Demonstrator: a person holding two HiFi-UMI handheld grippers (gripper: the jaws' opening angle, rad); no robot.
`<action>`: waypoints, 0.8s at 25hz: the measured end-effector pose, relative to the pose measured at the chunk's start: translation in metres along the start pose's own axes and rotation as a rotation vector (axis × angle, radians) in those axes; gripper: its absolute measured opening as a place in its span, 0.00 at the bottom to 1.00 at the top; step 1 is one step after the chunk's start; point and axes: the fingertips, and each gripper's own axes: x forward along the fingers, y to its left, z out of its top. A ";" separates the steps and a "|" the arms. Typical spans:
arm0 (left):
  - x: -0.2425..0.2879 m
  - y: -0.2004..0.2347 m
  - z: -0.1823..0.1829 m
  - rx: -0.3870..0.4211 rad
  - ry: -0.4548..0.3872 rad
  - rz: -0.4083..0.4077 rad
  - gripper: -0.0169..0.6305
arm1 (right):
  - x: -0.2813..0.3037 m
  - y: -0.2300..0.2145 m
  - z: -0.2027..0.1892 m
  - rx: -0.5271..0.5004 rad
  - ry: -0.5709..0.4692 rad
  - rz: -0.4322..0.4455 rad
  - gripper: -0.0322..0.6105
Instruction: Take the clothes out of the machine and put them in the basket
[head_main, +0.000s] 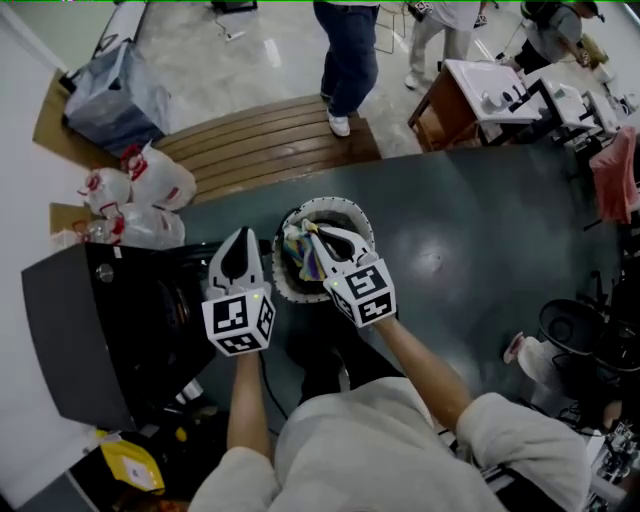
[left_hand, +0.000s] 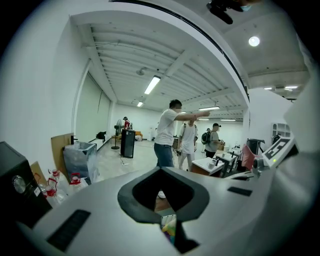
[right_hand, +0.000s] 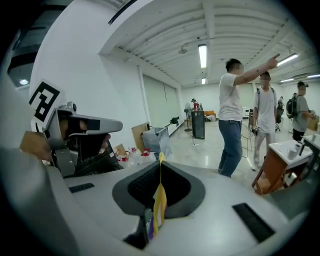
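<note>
The right tongs (head_main: 312, 232) are closed on a thin fold of yellow and purple cloth (right_hand: 159, 200). In the right gripper view this cloth stands up between the two jaws. In the head view these tongs are over the basket (head_main: 330, 203), with their tips at the pile of many-coloured clothes (head_main: 298, 255) that lies inside it. It is not possible to tell whether the pinched cloth is free of the pile. The basket is round with a white rim. It stands on the dark floor mat (head_main: 470, 250), just to the right of the black machine (head_main: 75, 340).

The left tongs (head_main: 240, 234) are closed too, jaw against jaw, and no cloth is seen pinched in them. They are just beside the basket on its left side, over the edge of the machine and apart from the right tongs.

Behind the basket there is a wooden bench (head_main: 270, 140), and a person (head_main: 350, 60) in blue trousers stands at its far side. Some white plastic bags (head_main: 140, 190) lie near the wall, to the left of the bench.
</note>
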 end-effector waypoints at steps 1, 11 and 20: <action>0.005 0.004 -0.009 -0.003 0.013 0.005 0.05 | 0.008 -0.001 -0.011 0.001 0.018 0.003 0.09; 0.041 0.037 -0.107 -0.062 0.118 0.053 0.05 | 0.082 -0.022 -0.140 0.045 0.189 0.001 0.10; 0.047 0.041 -0.148 -0.091 0.162 0.063 0.05 | 0.104 -0.041 -0.172 0.056 0.191 -0.036 0.33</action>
